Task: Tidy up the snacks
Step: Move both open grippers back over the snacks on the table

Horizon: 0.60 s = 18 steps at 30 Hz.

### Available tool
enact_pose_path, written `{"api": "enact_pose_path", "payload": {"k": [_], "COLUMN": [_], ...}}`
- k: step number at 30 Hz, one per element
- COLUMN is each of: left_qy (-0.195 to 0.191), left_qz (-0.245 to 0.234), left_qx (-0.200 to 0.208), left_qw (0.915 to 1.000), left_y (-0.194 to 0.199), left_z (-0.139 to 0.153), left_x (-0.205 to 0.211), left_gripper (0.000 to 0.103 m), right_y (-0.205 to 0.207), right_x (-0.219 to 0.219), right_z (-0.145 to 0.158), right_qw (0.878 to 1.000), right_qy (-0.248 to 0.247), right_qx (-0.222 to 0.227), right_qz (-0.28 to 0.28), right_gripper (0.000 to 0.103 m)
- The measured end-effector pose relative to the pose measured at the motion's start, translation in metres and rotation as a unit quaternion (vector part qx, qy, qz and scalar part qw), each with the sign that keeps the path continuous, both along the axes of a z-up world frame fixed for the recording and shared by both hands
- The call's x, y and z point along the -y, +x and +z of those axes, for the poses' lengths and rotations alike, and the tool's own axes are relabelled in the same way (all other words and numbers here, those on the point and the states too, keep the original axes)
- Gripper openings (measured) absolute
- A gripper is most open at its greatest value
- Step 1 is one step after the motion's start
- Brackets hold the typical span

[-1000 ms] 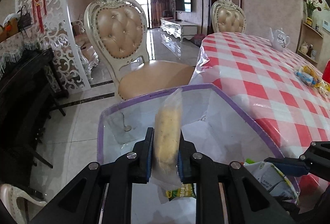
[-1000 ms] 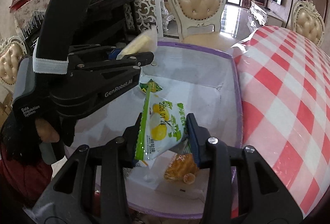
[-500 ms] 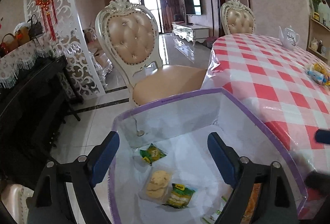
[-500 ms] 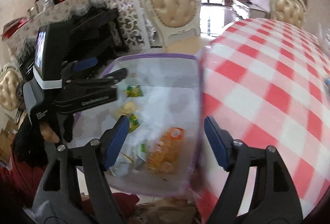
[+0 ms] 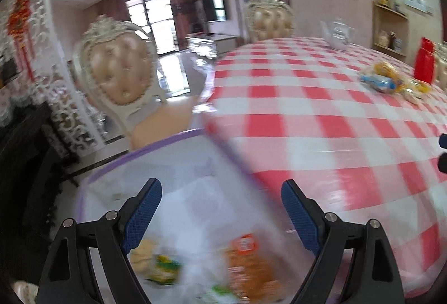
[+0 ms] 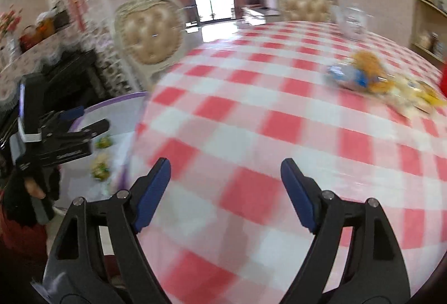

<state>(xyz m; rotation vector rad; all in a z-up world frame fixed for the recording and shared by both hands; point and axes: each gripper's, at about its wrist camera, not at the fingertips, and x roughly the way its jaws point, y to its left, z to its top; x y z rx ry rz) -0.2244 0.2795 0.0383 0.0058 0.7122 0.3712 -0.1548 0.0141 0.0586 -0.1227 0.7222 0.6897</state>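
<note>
Left gripper (image 5: 220, 216): jaws spread wide and empty, having just let go; it hangs over the near right part of the bin, tilted downward.
Right gripper (image 6: 225, 189): jaws have just been opening, nothing between them; it is over bare checked cloth, clear of the bin.
Remaining snacks (image 6: 374, 80): a loose heap of wrapped packets on the table (image 6: 251, 113), ahead of the right gripper's fingers and off to their right, well apart from them.
Same heap, left view (image 5: 391, 80): ahead and far right of the left fingers (image 5: 145, 211), farther off than from the right.
Nearer hand: judged to be the right, since its fingers already stand over the cloth and face the heap.
Long axis: the heap appears to run left to right across the line of the right fingers; single packets are too blurred to resolve.
Bin (image 5: 156, 140): pale, purple-rimmed, beside the table edge, below and left of the left gripper's fingers.
Bin contents: an orange packet (image 5: 248, 262) between and below the left fingers; a green-yellow packet (image 5: 164, 267) and a pale biscuit pack (image 5: 144, 249) by the left finger.
Bin, right view (image 6: 117, 105): left of the right fingers, with two small packets (image 6: 102, 153) visible.
Coming move, judged: reach forward-right to the heap.
</note>
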Motion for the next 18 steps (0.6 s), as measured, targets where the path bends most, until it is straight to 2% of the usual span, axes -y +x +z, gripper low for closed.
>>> {"api": "enact_pose_path", "payload": {"k": [3,7,13,18], "left_qy": [-0.003,0.013,0.011,-0.046], "left_qz": [-0.041,-0.09,-0.127,-0.164], "left_qx": [-0.01,-0.024,-0.048,-0.065], "left_qw": [0.9991,0.9956,0.9907,0.9832], "left_y": [0.021,0.055,0.101,0.149], "left_z": [0.001,0.002,0.0,-0.003], "left_x": [0.033,0.082,0.124,0.151], "left_gripper": [0.088,0.088,0.088,0.088], "right_y": [0.013,0.044,0.098,0.142], "right_x": [0.036,0.08,0.125,0.152], "right_z": [0.0,0.0,-0.006,-0.017], "right_qw": [0.999,0.997,0.992,0.988], "right_qy": [-0.013,-0.035,-0.073,-0.074], "right_qx": [0.006,0.003,-0.005,-0.023], "right_qz": [-0.033,-0.074,-0.107,-0.13], "right_gripper": [0.086,0.086,0.087,0.087]}}
